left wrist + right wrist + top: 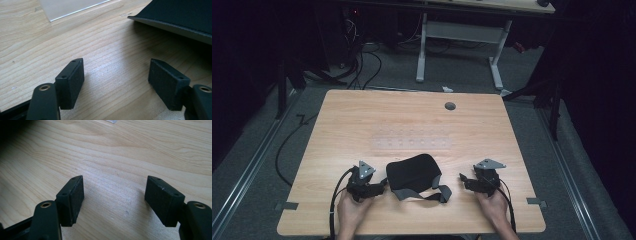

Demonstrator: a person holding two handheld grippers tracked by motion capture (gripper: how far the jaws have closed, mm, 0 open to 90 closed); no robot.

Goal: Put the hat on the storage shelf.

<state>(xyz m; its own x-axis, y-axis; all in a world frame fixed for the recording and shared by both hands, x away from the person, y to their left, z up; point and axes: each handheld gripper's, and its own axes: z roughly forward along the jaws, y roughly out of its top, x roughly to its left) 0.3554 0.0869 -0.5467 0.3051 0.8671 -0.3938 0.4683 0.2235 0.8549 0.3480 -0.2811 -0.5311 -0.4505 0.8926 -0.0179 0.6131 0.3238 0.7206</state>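
Observation:
A black padded eye mask (413, 172) with grey straps (432, 194) lies on the wooden table (412, 125) near its front edge. My left gripper (381, 186) rests just left of the mask, open, with bare wood between its jaws. In the left gripper view the mask's dark edge (180, 20) shows at the upper right, apart from the open left gripper (116, 82). My right gripper (463, 179) sits to the right of the straps, open and holding nothing. The right gripper view has bare wood between the jaws of the right gripper (115, 200).
A clear plastic sheet (412, 142) lies flat on the table behind the mask, its corner (72, 7) visible in the left gripper view. A round cable hole (450, 106) is near the far edge. Another desk's white legs (462, 45) stand beyond.

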